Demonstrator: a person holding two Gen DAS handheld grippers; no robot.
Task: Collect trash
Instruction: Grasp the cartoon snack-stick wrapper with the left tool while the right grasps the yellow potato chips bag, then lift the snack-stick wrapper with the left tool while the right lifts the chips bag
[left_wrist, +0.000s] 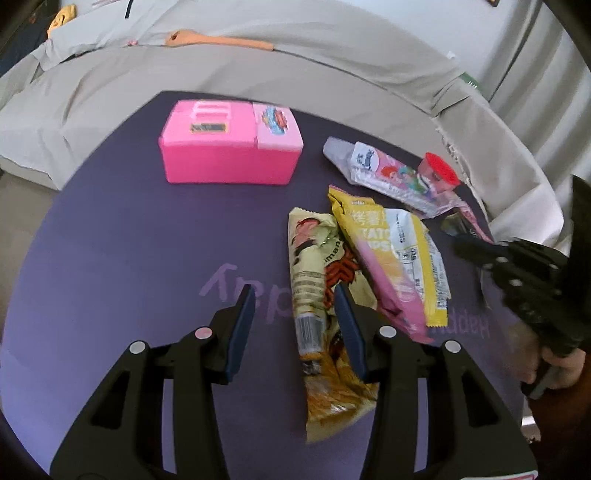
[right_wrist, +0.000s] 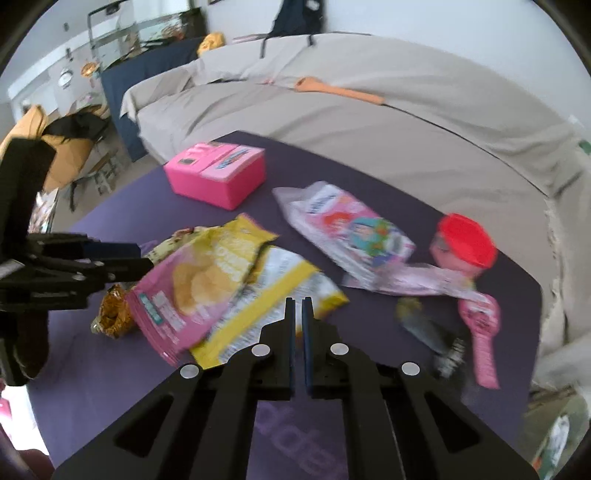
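1. Trash sits in a loose heap on the purple mat (left_wrist: 129, 240), to the right of the pink box (left_wrist: 229, 147) as the left wrist cam sees it; nothing shows as collected yet, so the job looks early.
2. Left gripper (left_wrist: 295, 306) hangs over the near end of the cream snack wrapper (left_wrist: 314, 280) w/ jaws about half open. One pad lies over the wrapper, the other over bare mat, neither pressing. Prob. lined up for a pinch on that wrapper, since it's the piece nearest this side.
3. Right gripper (right_wrist: 298, 310) has jaws almost shut, only a thin slit between pads. They're right at the edge of the yellow chips bag (right_wrist: 258, 295), but blur hides whether any film is caught, so can't tell if it holds anything.
4. Chips bag overlaps the cream wrapper, farther from the pink box than that wrapper. It's flat, crinkled, yellow w/ a pink panel and chip print, torn open.
5. Cartoon-print packet (right_wrist: 354, 229) lies beyond the chips bag, right of the pink box, clear film at one end.
6. Red-lidded tub (right_wrist: 465, 243) stands farthest from the pink box, w/ a pink paddle-shaped item (right_wrist: 484, 332) just beside it.
7. All wrappers look thin and limp, so they should lift easily but may slip from a shallow pinch.
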